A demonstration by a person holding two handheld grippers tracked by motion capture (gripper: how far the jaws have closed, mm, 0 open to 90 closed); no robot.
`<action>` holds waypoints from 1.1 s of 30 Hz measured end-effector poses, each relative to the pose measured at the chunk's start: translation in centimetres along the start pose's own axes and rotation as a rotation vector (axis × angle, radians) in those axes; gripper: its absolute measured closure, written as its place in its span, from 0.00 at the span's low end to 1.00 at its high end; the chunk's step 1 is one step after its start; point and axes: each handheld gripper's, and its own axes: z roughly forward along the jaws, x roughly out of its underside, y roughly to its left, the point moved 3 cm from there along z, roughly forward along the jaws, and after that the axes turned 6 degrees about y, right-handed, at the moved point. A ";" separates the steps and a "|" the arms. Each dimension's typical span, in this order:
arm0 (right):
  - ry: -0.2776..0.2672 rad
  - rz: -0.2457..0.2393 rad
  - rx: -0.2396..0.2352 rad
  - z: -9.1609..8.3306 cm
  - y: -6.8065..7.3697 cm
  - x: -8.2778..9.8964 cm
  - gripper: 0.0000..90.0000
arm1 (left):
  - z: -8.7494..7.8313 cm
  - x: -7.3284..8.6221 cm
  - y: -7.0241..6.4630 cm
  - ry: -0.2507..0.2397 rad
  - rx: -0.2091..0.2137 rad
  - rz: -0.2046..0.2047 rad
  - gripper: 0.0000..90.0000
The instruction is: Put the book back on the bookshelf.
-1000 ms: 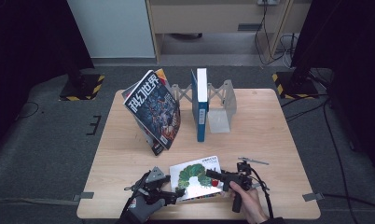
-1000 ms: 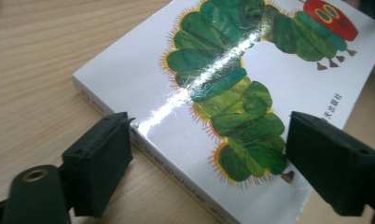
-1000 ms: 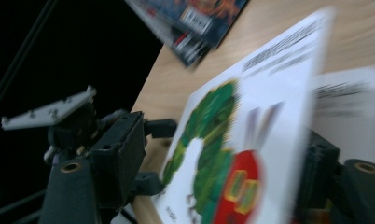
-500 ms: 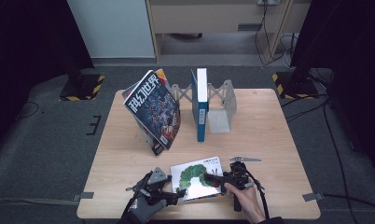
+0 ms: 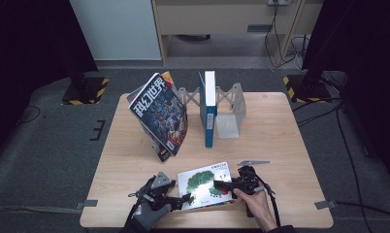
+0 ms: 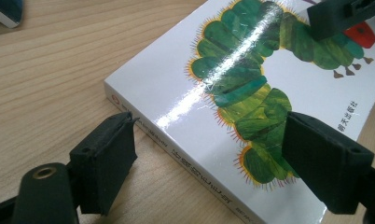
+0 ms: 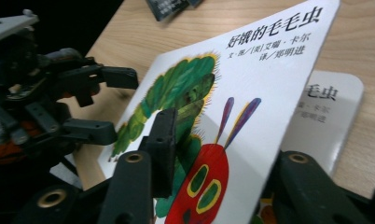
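A white picture book (image 5: pixel 205 183) with a green caterpillar on its cover lies flat near the table's front edge. My right gripper (image 5: pixel 218 185) reaches in from the book's right side. Its jaws have just been closing. In the right gripper view one jaw lies on top of the front cover (image 7: pixel 251 93) and the other beneath it, and the cover is raised off the title page (image 7: pixel 332 116). My left gripper (image 6: pixel 213 163) stands open at the book's left front corner. One jaw rests beside the spine (image 6: pixel 176 154), the other sits over the cover.
A magazine (image 5: pixel 160 114) leans at the back left. A blue book (image 5: pixel 209 109) stands upright in a grey rack (image 5: pixel 233 99) at the back centre. The table's front edge (image 5: pixel 207 224) runs just behind both hands.
The right gripper's jaws have drawn together on the book's right edge, and the cover now sits between them. The left gripper has stayed in place.
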 end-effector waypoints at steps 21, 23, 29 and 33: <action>-0.054 -0.152 -0.086 -1.8 1.9 -0.8 0.86 | -0.6 -0.3 0.2 -0.033 0.056 -0.036 0.17; -0.052 -0.149 -0.085 -1.8 1.9 -0.8 0.86 | -0.5 -0.3 0.1 -0.027 0.058 -0.036 0.17; -0.053 -0.148 -0.085 -1.9 1.9 -0.8 0.86 | -0.3 -0.3 0.1 -0.024 0.062 -0.036 0.17; -0.045 -0.106 -0.088 -1.9 1.7 -0.8 0.86 | -0.3 -0.2 0.1 -0.022 0.063 -0.034 0.17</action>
